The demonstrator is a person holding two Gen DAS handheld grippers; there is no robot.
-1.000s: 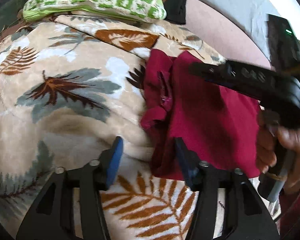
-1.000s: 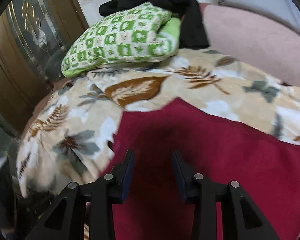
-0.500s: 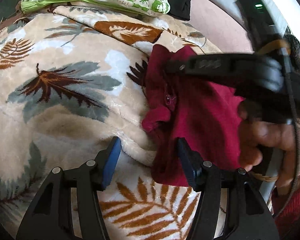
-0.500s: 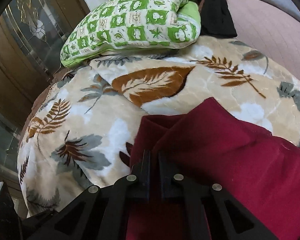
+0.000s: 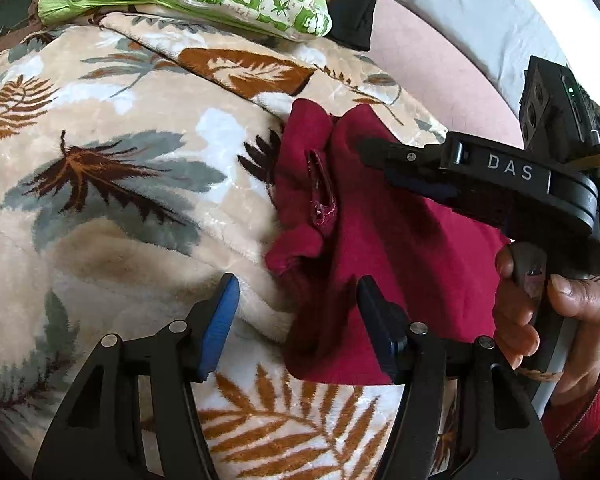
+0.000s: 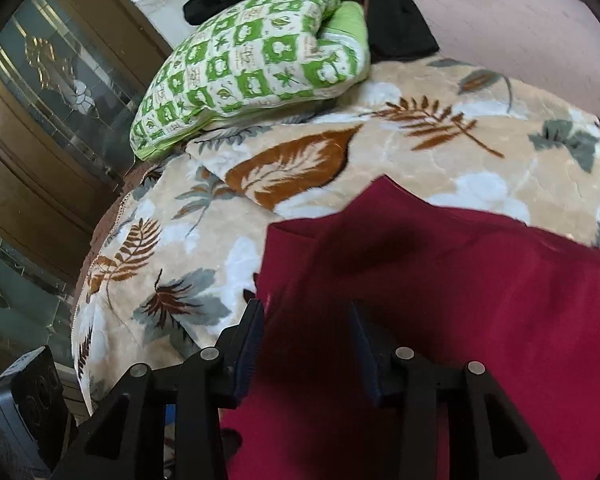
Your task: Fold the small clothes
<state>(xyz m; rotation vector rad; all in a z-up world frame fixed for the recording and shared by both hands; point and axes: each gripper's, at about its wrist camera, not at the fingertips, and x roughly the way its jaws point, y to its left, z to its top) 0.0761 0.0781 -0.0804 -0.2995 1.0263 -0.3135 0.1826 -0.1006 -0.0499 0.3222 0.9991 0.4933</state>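
Observation:
A dark red garment (image 5: 384, 236) lies partly folded on a beige leaf-print blanket (image 5: 112, 208), with a bunched edge and a small label on its left side. My left gripper (image 5: 296, 316) is open and empty, straddling the garment's near left edge. My right gripper (image 6: 306, 344) is open just above the red cloth (image 6: 440, 312), holding nothing. In the left wrist view the right gripper (image 5: 370, 148) reaches in from the right over the garment, held by a hand.
A green and white patterned pillow (image 6: 252, 64) lies at the far end of the blanket, with black clothing (image 6: 396, 20) behind it. A pink sheet (image 5: 432, 76) lies to the right. A wooden cabinet with glass doors (image 6: 40, 92) stands at the left.
The right gripper closed on the red cloth half a second ago and has now opened and let go. The left gripper stayed open and barely moved.

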